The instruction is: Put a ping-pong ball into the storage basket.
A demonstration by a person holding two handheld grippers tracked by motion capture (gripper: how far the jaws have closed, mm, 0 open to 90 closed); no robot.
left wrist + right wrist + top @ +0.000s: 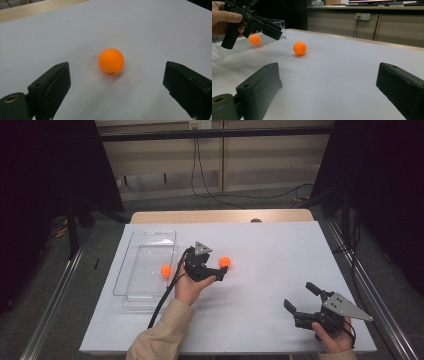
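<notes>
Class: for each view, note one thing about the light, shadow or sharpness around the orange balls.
High view: dark surroundings, evenly lit white table. Left gripper view: sharp orange ball with a soft shadow beneath it. Right gripper view: the ball in the clear tray looks blurred, and the near fingers look soft.

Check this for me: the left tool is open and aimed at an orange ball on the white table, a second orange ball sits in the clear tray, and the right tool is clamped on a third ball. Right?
Not quite. The right tool holds nothing; the right gripper view shows its jaws wide apart over bare white table. The rest stands: the open left tool faces an orange ball, and a second orange ball sits in the clear tray.
</notes>
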